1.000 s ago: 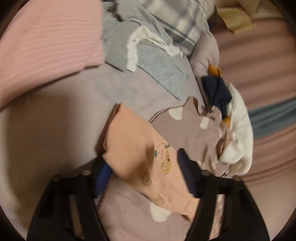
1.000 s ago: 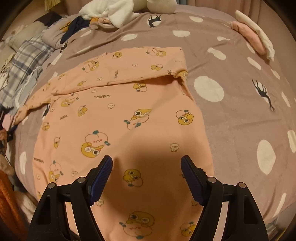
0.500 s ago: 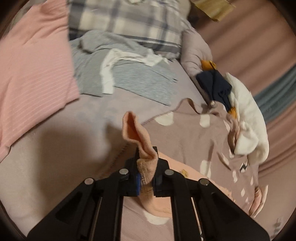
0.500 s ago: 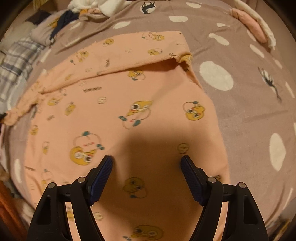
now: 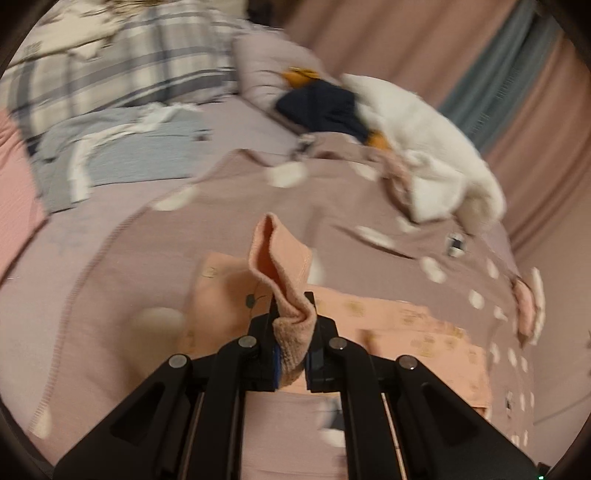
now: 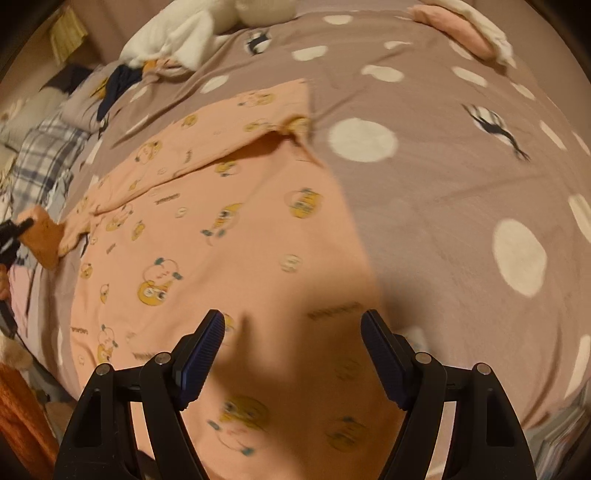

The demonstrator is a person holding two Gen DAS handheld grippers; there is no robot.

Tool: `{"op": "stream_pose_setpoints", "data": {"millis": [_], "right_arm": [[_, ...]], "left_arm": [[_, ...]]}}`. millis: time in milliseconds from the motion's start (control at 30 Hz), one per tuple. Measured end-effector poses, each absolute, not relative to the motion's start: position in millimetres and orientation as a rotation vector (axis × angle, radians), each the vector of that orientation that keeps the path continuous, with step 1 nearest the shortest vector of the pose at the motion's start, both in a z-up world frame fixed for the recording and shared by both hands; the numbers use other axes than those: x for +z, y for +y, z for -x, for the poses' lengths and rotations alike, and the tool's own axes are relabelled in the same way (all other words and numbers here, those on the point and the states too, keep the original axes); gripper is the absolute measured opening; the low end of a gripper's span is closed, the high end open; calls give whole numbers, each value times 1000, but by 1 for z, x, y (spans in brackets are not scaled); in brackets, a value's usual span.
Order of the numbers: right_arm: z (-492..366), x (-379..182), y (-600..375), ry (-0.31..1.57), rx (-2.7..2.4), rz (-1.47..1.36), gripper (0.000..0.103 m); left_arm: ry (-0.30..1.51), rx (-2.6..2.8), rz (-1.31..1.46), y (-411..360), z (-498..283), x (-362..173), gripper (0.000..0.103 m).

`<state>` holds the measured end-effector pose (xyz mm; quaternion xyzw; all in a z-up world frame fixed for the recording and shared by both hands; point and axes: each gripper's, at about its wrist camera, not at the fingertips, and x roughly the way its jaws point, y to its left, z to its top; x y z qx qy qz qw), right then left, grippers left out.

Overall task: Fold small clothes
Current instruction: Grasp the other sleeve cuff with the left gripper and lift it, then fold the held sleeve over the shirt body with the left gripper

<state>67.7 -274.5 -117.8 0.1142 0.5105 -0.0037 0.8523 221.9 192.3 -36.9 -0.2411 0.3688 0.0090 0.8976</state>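
Peach shirt's cuff now lifted in left gripper's clamped jaws; right gripper's gape.

Whole left wrist view smeared by motion: white spots on the mauve blanket streaked, plaid bedding at eleven o'clock soft-edged, small dark print on the blanket at three o'clock unreadable. Peach sleeve cuff partly swallowed between the pads of the left gripper; rest of the peach garment hidden behind the black frame toward five o'clock. In the right wrist view, garment's lower hem cut off at six o'clock behind the right gripper, nearest cartoon prints blurred and shadowed, lettering illegible. Orange fabric at eight o'clock cropped, unidentifiable. White plush pile at twelve o'clock cut by the rim.
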Motion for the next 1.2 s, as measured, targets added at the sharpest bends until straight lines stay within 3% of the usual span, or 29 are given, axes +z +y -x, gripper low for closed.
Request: {"op": "stream_pose_setpoints", "data": {"millis": [467, 633, 900, 967, 1033, 1200], "right_arm": [[25, -111, -387, 996, -256, -369, 76], [64, -110, -433, 957, -352, -437, 76], [93, -133, -468, 969, -431, -573, 76], [92, -134, -468, 965, -414, -571, 76], [87, -132, -466, 946, -400, -553, 76], [78, -132, -462, 933, -364, -551, 76]], "left_arm": [[850, -259, 368, -35, -265, -30, 8], [939, -346, 317, -132, -276, -61, 8], [1011, -443, 260, -226, -274, -98, 9], [1033, -419, 279, -232, -278, -106, 20], [1078, -459, 332, -234, -278, -113, 41], [1047, -587, 309, -247, -257, -93, 49]]}}
